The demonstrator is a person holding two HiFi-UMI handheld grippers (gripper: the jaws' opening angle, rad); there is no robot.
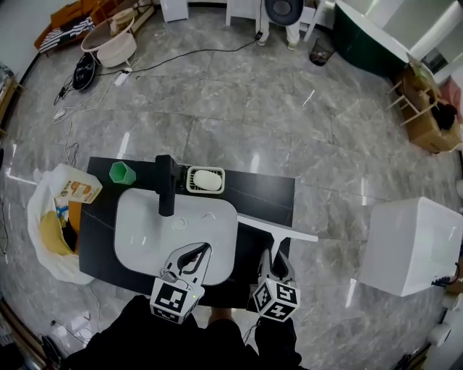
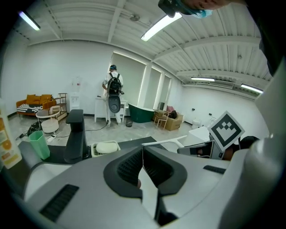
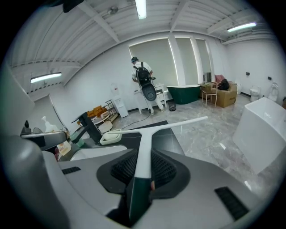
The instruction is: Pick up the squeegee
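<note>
Fingers (image 3: 167, 172) of right gripper (image 3: 143, 157) clamp squeegee (image 3: 145, 138) handle, angled downward.

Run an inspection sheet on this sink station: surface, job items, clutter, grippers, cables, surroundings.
Surface: black countertop with a white sink basin set into it; dry as far as can be seen.
Job's things: white squeegee, its blade over the counter's right edge.
Clutter: black faucet, green cup, soap dish, and a stuffed bag beside the left end.
Grippers: right gripper is closed on the squeegee's handle. Left gripper has its jaw tips together, nothing made out between them.
Cables: loose leads across the floor beyond the counter; none on the counter.
Surroundings: marble floor, white cabinet to the right, person standing at the back.
</note>
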